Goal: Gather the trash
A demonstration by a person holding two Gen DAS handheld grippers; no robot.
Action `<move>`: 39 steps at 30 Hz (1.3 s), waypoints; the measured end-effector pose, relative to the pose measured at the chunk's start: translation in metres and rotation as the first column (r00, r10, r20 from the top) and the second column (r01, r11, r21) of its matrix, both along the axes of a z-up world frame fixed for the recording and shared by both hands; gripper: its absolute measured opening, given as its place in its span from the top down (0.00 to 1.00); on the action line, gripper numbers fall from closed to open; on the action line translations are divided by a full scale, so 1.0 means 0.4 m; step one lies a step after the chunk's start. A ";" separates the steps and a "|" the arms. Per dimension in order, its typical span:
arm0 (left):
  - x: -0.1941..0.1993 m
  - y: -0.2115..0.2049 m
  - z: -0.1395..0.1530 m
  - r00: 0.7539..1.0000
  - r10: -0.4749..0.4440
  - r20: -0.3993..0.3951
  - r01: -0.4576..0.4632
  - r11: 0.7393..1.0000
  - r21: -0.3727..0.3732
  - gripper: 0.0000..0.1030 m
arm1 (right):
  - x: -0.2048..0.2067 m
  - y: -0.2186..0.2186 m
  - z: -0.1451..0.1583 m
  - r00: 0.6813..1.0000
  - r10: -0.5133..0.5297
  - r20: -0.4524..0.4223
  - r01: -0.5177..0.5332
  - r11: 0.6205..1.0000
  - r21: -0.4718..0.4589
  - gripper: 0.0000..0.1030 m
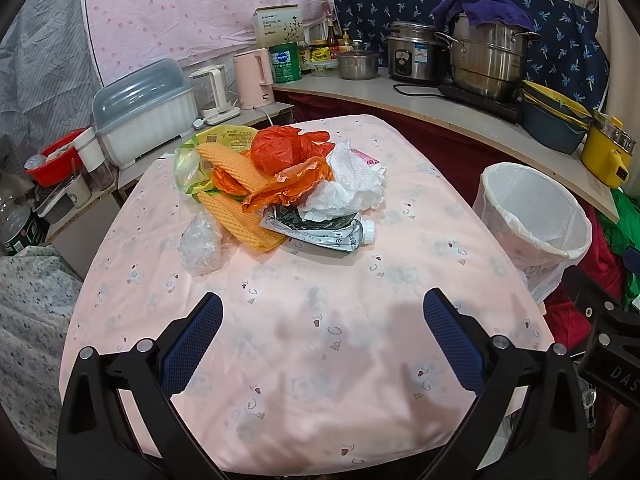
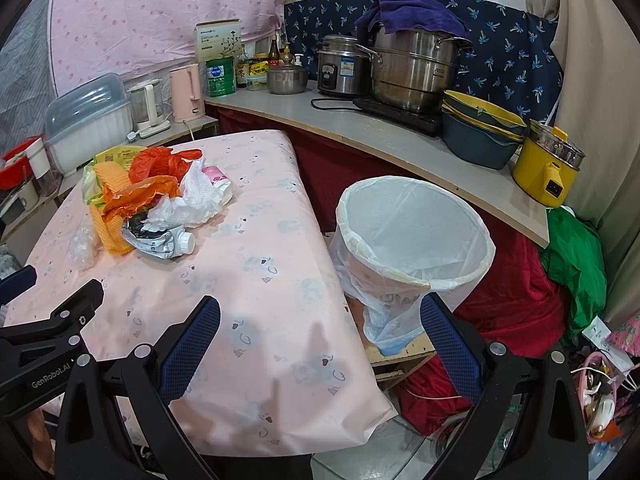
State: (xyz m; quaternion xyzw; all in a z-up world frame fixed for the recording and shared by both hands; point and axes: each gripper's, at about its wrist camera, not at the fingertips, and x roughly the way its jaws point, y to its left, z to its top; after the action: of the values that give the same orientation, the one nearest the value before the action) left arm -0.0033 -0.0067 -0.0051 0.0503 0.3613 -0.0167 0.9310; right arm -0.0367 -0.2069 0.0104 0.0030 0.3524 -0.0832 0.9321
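A heap of trash lies on the far half of the pink table (image 1: 304, 360): an orange plastic bag (image 1: 284, 148), crumpled white tissue (image 1: 352, 184), yellow foam netting (image 1: 240, 220), a squashed silver carton with a white cap (image 1: 332, 236) and a clear plastic wad (image 1: 200, 246). The bin (image 1: 536, 216) with a white liner stands to the right of the table. My left gripper (image 1: 322, 312) hovers open over the near table, well short of the heap. My right gripper (image 2: 320, 316) is open above the table's right edge, the bin (image 2: 412, 232) just beyond it, the heap (image 2: 156, 200) far left.
A curved counter (image 2: 360, 128) behind the bin carries steel pots, a rice cooker, stacked bowls and a yellow cooker. Left of the table sit kettles (image 1: 252, 78), a dish box (image 1: 144, 112) and jars. Red and green cloth (image 2: 576, 256) hangs below the counter.
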 end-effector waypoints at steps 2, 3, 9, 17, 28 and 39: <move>-0.001 -0.001 -0.004 1.000 0.000 -0.001 0.000 1.000 0.000 0.07 | 0.001 0.003 -0.001 1.000 -0.001 0.000 0.001 1.000 0.000 0.07; -0.001 0.000 -0.003 1.000 0.001 -0.002 -0.001 1.000 -0.001 0.07 | 0.000 0.001 0.000 1.000 -0.001 0.000 0.001 1.000 0.000 0.07; -0.003 -0.001 -0.001 1.000 -0.001 -0.001 0.001 1.000 -0.002 0.07 | 0.001 0.000 0.001 1.000 0.000 -0.001 0.000 1.000 -0.001 0.07; -0.004 0.000 -0.002 1.000 -0.007 0.001 0.007 1.000 0.000 0.07 | 0.001 -0.002 0.001 1.000 -0.002 0.000 0.002 1.000 -0.001 0.07; -0.005 0.001 -0.007 1.000 -0.009 -0.002 0.009 1.000 -0.001 0.07 | 0.004 0.003 -0.002 1.000 -0.002 -0.001 0.002 1.000 -0.001 0.07; -0.006 -0.003 0.001 1.000 -0.014 -0.006 0.014 1.000 -0.003 0.07 | 0.015 0.010 -0.006 1.000 -0.006 -0.006 0.006 1.000 -0.002 0.07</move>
State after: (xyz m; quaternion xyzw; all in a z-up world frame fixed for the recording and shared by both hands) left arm -0.0057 -0.0079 -0.0049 0.0516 0.3637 -0.0240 0.9298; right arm -0.0307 -0.2030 0.0082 0.0027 0.3552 -0.0864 0.9308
